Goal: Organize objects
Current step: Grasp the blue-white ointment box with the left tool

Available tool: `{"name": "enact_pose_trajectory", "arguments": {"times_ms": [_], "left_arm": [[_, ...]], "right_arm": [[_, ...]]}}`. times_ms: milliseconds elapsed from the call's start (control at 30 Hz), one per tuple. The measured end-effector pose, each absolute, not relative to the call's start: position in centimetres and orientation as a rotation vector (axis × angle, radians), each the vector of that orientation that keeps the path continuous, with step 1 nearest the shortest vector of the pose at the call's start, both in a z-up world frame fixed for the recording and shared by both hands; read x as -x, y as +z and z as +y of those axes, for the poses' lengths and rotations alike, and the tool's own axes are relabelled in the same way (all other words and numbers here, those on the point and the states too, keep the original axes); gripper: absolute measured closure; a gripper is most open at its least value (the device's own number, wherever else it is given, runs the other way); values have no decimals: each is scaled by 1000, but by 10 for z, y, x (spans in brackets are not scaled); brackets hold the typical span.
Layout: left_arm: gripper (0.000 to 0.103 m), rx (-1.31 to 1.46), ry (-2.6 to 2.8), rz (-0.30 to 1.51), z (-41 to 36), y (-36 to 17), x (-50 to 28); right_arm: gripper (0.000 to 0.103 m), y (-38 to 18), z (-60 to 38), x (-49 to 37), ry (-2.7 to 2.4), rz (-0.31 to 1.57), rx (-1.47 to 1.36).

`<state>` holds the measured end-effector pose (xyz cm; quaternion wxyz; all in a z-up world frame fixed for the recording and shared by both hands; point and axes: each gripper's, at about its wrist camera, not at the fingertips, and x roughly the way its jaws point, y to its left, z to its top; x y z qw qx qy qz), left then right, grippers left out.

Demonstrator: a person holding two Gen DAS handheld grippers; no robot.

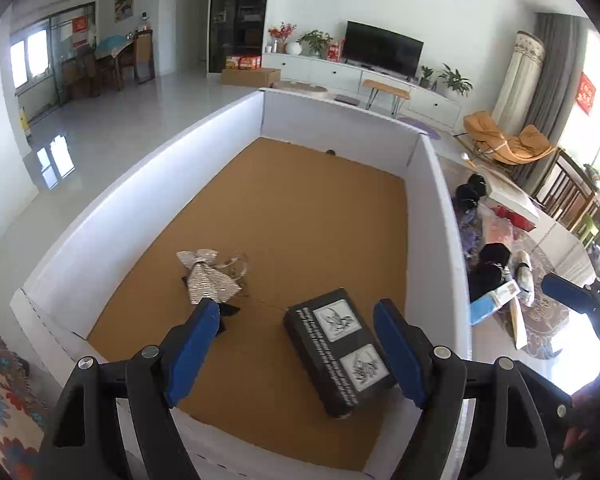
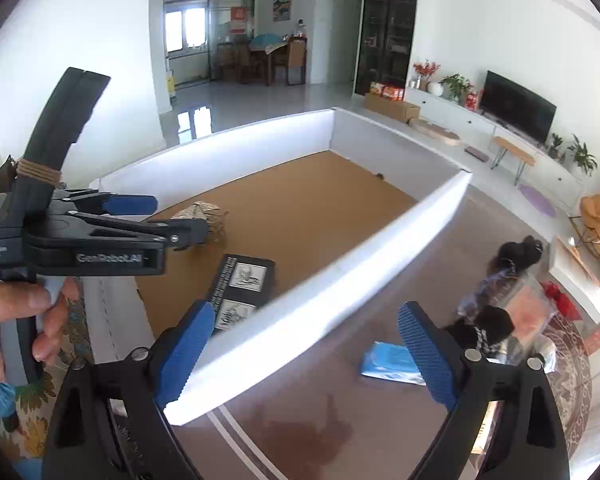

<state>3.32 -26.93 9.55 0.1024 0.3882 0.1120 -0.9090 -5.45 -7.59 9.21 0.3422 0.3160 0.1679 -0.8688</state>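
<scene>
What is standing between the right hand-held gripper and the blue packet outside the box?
Nothing visible. The right hand-held gripper is open above the table, the blue packet beside its right finger, outside the box wall.

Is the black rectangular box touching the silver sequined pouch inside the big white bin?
Apart. The left wrist view shows bare brown floor between the black rectangular box and the silver sequined pouch.

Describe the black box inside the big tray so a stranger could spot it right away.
Find the large white-walled tray with the brown cardboard floor. Near its front right corner lies a flat black box, just ahead of the open left gripper. Unlike the silver sequined bundle to its left, it is rectangular, with two white picture panels and white lettering on top.
</scene>
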Motion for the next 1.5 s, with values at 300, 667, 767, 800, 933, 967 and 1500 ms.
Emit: {"name": "enact_pose_trajectory", "arguments": {"times_ms": [300,667,767,800,933,967,1500], "left_arm": [[12,-1291,-3052,173,-102,87,-59],[12,-1391,-2943,-106,-67,66,33],[12,-1485,-2896,-212,-68,57,67],[12,-1531,-2886,-234,-67,53,74],[12,-1630,-2840,-335,-61,34,94],[12,-1649,-2815,-361,-59,28,100],[76,-1939,-2966,505,-67,0,33]], "right_arm": [[3,11,120,75,-2525,370,-1180],[3,-7,166,70,-2554,192,-1235],[3,-9,167,74,-2540,155,-1260],[3,-9,166,74,-2540,154,-1262],[3,-10,160,73,-2552,203,-1273],[3,-11,158,73,-2554,220,-1276],[3,-2,168,66,-2609,174,-1210]]}}
